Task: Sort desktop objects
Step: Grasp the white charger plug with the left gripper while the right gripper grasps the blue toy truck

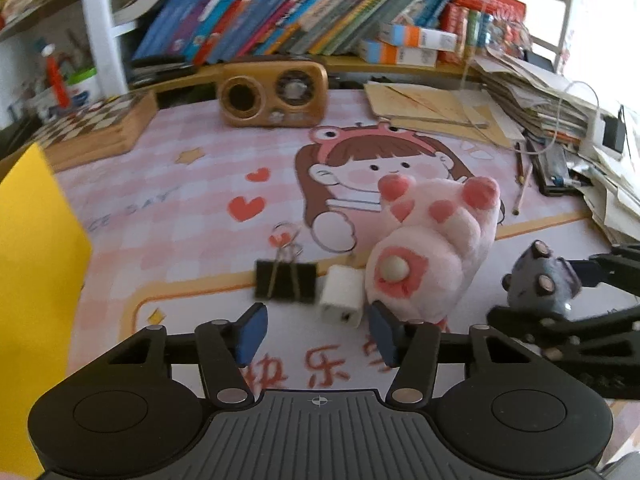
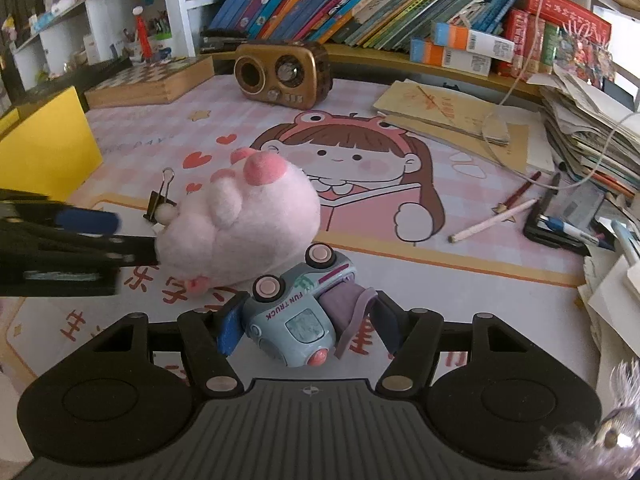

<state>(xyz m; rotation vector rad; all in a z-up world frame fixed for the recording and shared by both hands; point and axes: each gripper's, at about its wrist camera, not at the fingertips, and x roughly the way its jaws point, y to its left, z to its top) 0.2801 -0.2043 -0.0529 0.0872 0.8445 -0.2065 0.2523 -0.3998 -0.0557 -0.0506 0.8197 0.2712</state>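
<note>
Near the worktop's front edge, right hand-held gripper [image 2: 310, 326] clamps the truck [image 2: 298, 312] — light, hard, slick; grip its flanks. Left hand-held gripper [image 1: 316, 330] half-open, empty — charger [image 1: 342, 295] beyond.

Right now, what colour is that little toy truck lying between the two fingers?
The toy truck is pale blue with pink wheels, clearest in the right wrist view.

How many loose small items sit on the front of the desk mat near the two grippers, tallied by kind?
Plush toys: 1, the pink plush paw
Toy vehicles: 1, the blue toy truck, between the right gripper fingers
Binder clips: 1, the black binder clip
Chargers: 1, the white charger block
Total: 4
</note>
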